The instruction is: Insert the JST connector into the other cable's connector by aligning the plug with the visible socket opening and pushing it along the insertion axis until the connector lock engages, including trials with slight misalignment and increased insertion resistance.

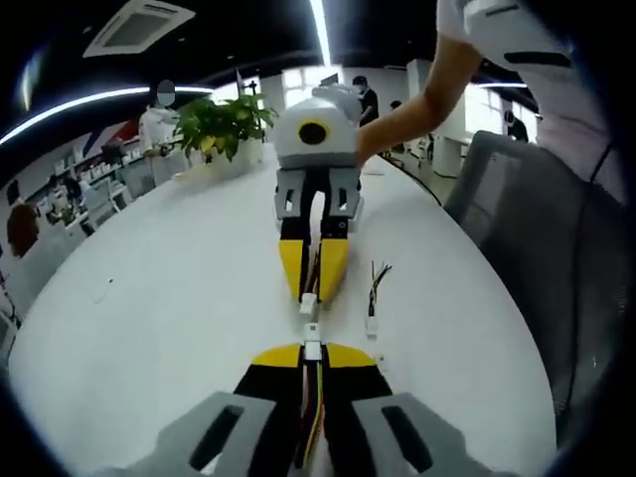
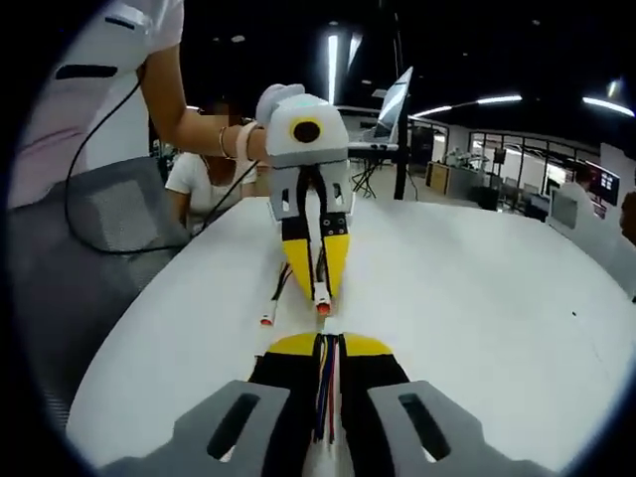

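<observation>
Both grippers face each other low over the white bench (image 1: 149,328), tip to tip, each clamped narrow on a cable end. In the left gripper view, the left gripper (image 1: 312,350) holds a white connector (image 1: 312,349) poking out from its yellow tips, with coloured wires running back between the jaws. Straight ahead of that connector, the right gripper (image 1: 310,293) holds the plug (image 1: 308,304), another white piece, just short of it; a small gap seems to remain, so the two look lined up but not yet mated. In the right gripper view the right gripper (image 2: 328,343) pinches its wires, and the left gripper (image 2: 320,296) shows a red-tipped end at its tips.

The step in hand looks like final alignment before insertion. The next move calls for keeping both pieces on one axis and pushing straight together until the lock catches; any tilt would likely jam the entry.

A spare cable (image 1: 374,298) lies on the bench just beside the plug, on the side toward a grey chair (image 1: 517,209). Beyond the plug, at the bench's far end, stands a potted plant (image 1: 224,124). The room is an open office with strip lights overhead and people at desks.
</observation>
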The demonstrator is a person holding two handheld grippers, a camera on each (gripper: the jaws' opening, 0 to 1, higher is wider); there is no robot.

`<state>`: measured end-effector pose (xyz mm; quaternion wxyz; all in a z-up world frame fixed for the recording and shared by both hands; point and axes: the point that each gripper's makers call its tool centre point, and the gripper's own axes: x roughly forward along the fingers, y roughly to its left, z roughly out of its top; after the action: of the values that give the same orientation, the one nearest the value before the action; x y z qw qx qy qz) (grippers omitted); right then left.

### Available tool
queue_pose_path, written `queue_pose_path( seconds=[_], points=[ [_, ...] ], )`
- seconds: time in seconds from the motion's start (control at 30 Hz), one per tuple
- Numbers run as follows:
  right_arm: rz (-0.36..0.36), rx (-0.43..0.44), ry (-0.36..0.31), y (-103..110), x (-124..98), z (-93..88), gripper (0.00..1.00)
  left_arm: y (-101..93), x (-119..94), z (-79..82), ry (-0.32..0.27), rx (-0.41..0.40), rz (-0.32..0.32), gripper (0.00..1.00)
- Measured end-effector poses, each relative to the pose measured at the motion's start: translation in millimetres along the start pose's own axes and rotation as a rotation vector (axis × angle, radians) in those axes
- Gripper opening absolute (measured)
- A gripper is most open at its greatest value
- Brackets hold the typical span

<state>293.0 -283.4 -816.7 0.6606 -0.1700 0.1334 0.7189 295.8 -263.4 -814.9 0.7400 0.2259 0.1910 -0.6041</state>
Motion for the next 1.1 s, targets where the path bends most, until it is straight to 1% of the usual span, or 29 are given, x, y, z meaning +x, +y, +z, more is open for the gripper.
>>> queue_pose_path(
  seconds=[0.1, 0.3, 0.47, 0.63, 0.83, 0.93, 1.1],
  points=[
    [0.008, -0.021, -0.003, -1, 0, -0.6, 0.04, -1.2, -2, 3.6, -0.003, -0.009, -0.011, 0.00],
    [0.015, -0.048, 0.011, 3, 3, 2.7, 0.03, -4.5, -2, 9.6, 0.010, 0.009, -0.027, 0.00],
    [0.020, -0.051, 0.009, 5, 2, 4.6, 0.03, -5.5, -2, 10.1, 0.012, 0.007, -0.031, 0.00],
    [0.028, -0.049, 0.010, 8, 3, 5.4, 0.03, -8.9, 0, 8.8, 0.028, 0.015, -0.037, 0.00],
    [0.039, -0.037, 0.007, 11, 3, 5.3, 0.03, -6.8, 1, 9.0, 0.029, 0.012, -0.034, 0.00],
    [0.039, -0.032, 0.006, 10, 4, 4.7, 0.03, -7.0, 2, 7.3, 0.041, 0.014, -0.033, 0.00],
    [0.044, -0.049, 0.005, 12, 4, 5.8, 0.03, -8.2, 0, 8.2, 0.038, 0.023, -0.041, 0.00]
  ],
)
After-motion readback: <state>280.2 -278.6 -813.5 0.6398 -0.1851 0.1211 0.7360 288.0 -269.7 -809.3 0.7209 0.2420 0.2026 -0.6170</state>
